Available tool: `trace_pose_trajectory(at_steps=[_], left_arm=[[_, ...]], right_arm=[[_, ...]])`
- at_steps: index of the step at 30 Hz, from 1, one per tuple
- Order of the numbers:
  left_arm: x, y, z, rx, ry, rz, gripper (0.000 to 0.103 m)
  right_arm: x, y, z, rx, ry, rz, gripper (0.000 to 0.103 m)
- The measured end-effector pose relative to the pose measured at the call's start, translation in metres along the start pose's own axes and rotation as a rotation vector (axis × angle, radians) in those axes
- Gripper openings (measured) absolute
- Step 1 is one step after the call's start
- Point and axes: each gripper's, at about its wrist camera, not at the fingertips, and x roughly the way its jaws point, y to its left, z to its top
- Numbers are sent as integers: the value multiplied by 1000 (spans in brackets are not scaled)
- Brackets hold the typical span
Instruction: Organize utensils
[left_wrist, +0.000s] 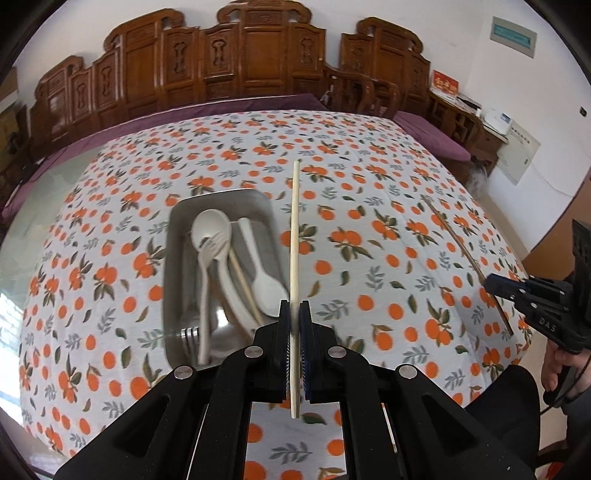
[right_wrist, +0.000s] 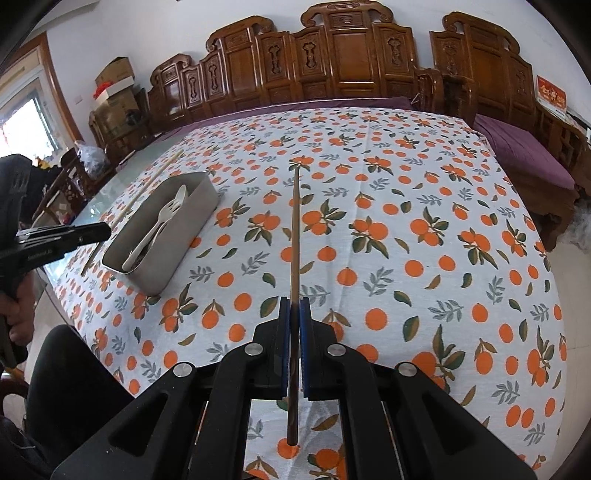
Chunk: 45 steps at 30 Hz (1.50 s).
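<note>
Carved dark wood benches (left_wrist: 258, 55) with purple cushions line the far wall. In front of them stands a wide counter (left_wrist: 369, 155) under a white cloth printed with oranges and leaves.

On the left part of the counter sits a grey metal tray (left_wrist: 177, 258), long and open-topped. It already holds pale plastic spoons (left_wrist: 212, 229), a pale fork (right_wrist: 171, 208), a metal fork (left_wrist: 190, 334) and one light chopstick (left_wrist: 245, 286), so it looks like the collecting place for the utensils.

Two hand-held tongs hang above the counter, each tilted downward. The left tongs (left_wrist: 294, 314) are clamped narrow on a light wooden chopstick (left_wrist: 294, 229), held near its thick end so the long tip points ahead, just right of the tray. The right tongs (right_wrist: 294, 310) are clamped narrow on a dark brown chopstick (right_wrist: 295, 229), held the same way, over bare cloth well right of the tray. Both sticks are off the cloth, probably on their way into the tray.

White letters on the side of the right tongs read "DAS". A red sign (right_wrist: 551, 96) on the wall carries gold writing too small to read.
</note>
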Motion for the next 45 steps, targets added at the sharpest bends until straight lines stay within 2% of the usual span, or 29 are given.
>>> trace_pose_trajectory(at_steps=[10,18,30,36,45], left_arm=[[25,31,-2,-42,36,44,4],[47,40,-1,-46,74,34,4],[64,45,11,-35,89,11,4],[59,52,12,-37,79,-2,4],[24,75,11,-61,27,3,4]], right_arm=[[-3,15,10,-32,-11,5,6],[4,28,16,-24,-2,17,6],[21,56,26,-40,31,28,6],[31,74,34,-63,42,36,6],[47,107,52,-101,43,76,6]])
